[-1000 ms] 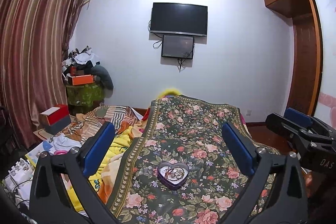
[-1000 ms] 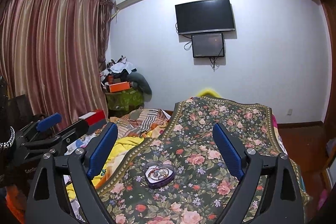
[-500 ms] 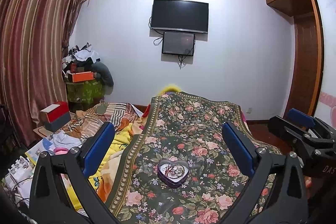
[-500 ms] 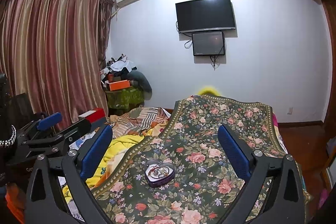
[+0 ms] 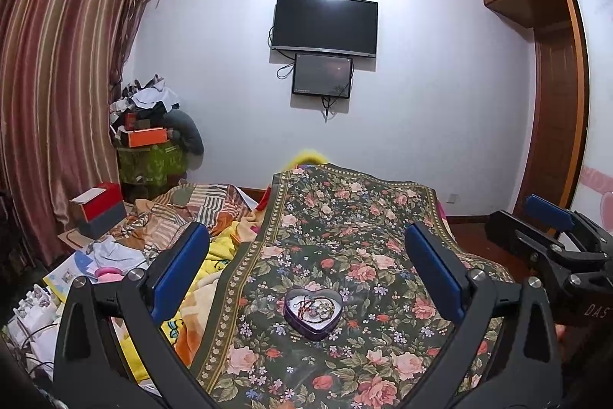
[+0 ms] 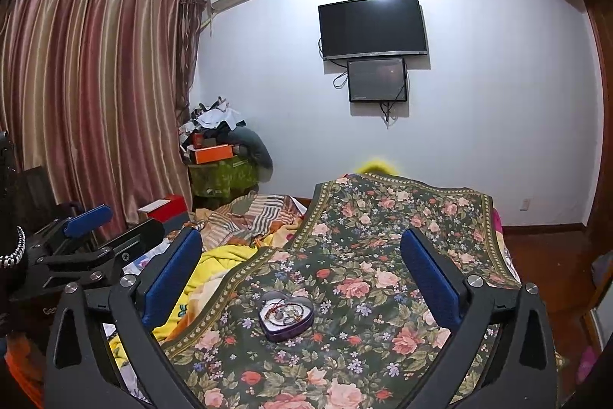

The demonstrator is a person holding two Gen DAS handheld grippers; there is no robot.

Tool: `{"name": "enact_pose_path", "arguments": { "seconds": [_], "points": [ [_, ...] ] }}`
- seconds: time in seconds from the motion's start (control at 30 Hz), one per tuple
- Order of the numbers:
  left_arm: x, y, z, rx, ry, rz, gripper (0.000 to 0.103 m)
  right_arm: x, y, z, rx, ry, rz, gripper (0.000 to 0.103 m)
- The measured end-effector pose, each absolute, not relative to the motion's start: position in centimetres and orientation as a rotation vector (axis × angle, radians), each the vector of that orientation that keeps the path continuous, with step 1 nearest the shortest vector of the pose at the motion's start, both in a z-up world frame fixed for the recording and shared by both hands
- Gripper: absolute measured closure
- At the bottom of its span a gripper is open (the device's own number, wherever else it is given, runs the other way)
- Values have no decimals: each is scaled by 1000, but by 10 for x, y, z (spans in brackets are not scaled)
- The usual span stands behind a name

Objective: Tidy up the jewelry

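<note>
Home bedroom, floral bedspread [image 5: 345,240], wall television [image 5: 325,25], curtains [image 6: 88,94]

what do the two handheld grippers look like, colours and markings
Both the left gripper and the right gripper have black angular frames with cut-out arms, silver bolts at the joints and flat blue pads lining the fingers. White lettering "DAS" marks the right gripper's body in the left view.

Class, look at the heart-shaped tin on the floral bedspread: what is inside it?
The heart-shaped tin is open and holds tangled jewelry, including reddish cord and metal pieces. Its bottom is covered, and individual pieces are too small to identify.
</note>
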State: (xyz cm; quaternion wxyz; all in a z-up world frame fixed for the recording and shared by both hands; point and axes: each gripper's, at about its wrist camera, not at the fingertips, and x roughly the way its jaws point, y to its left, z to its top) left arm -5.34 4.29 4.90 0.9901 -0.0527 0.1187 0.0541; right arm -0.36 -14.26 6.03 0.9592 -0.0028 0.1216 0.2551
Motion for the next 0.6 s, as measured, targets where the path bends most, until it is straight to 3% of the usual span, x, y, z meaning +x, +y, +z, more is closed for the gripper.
{"name": "enact_pose_path", "arguments": {
  "seconds": [0.6],
  "points": [
    [-54, 41, 52, -94, 236, 99, 1, -3, -142, 60, -5, 252, 519, 0]
  ]
}}
